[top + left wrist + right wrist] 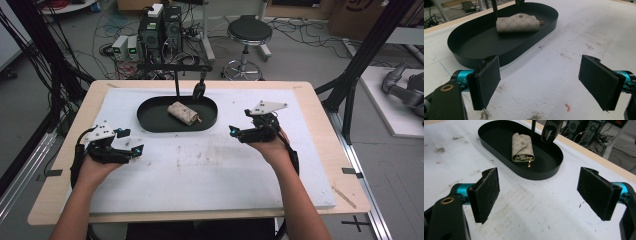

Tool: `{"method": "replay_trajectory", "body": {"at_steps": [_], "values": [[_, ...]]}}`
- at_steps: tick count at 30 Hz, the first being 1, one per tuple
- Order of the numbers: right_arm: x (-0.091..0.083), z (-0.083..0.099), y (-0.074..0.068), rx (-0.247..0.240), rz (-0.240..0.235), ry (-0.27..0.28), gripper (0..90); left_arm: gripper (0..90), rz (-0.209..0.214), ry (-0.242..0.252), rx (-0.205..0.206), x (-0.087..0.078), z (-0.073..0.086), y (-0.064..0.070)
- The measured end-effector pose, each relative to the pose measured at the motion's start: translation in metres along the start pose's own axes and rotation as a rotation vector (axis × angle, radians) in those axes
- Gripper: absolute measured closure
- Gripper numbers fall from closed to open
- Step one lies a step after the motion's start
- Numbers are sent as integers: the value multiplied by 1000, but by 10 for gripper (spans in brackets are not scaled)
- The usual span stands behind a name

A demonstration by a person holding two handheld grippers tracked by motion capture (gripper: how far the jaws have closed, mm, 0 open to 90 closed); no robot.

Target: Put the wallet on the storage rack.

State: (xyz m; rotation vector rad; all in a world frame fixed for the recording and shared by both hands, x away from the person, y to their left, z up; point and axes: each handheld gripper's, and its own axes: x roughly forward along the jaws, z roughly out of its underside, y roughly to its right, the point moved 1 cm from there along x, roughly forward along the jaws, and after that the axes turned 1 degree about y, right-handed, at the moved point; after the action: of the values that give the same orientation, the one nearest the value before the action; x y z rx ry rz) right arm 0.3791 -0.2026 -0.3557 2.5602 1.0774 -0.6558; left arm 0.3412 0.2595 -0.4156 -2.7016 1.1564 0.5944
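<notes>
A black oval tray sits at the far middle of the white mat. Inside it lies a beige patterned key pouch with a snap button and a gold clasp at one end. A black car key fob hangs over the tray's far side from a thin black stand. My left gripper hovers open at the mat's left, short of the tray. To the tray's right, my right gripper is open with nothing between its pads.
The white mat covers a wooden table and carries dirt smudges and a small red speck. Beyond the table stand a stool, computer boxes and cables on the floor.
</notes>
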Motion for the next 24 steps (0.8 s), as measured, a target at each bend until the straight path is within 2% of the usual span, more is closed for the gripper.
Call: {"method": "replay_trajectory", "body": {"at_steps": [8,17,21,24], "values": [[-16,29,4,42,23,47,187,175,2,-8,10,0,0,2],[-30,66,13,139,66,70,187,175,5,-22,16,4,2,2],[-35,84,18,177,82,80,187,175,-17,-34,-3,6,4,1],[-36,98,23,208,84,76,171,175,-13,-31,-4,7,4,1]]}}
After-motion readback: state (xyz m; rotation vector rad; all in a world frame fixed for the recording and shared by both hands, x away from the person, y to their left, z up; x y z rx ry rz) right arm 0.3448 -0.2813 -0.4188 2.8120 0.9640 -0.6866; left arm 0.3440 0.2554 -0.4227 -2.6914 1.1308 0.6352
